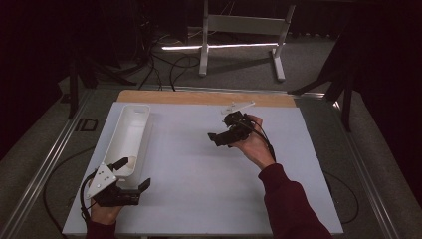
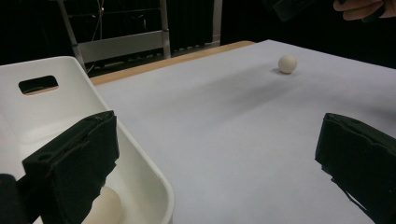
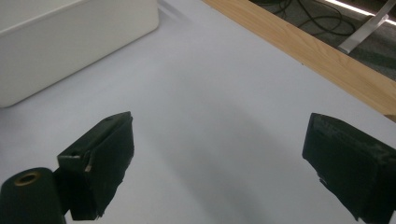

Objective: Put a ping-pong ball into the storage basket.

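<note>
A long white bin (image 1: 128,133) lies on the left of the white table (image 1: 199,179). My left gripper (image 1: 132,174) is at the bin's near end and stands open, one jaw over the bin's rim and the other over the table. In the left gripper view (image 2: 215,163) a white ball (image 2: 105,207) rests in the bin (image 2: 140,177) under the left jaw. A second white ball (image 2: 287,64) sits on the table farther off, below my right gripper (image 2: 299,7). My right gripper (image 1: 219,138) hovers over the table's middle, open (image 3: 224,163) with nothing between its jaws.
A wooden strip (image 1: 209,97) runs along the table's far edge, and a small white flat piece (image 1: 238,106) lies near it. Beyond the table stand a white frame (image 1: 244,30) and loose cables (image 1: 169,64) on the floor. The bin's side (image 3: 70,42) appears in the right gripper view.
</note>
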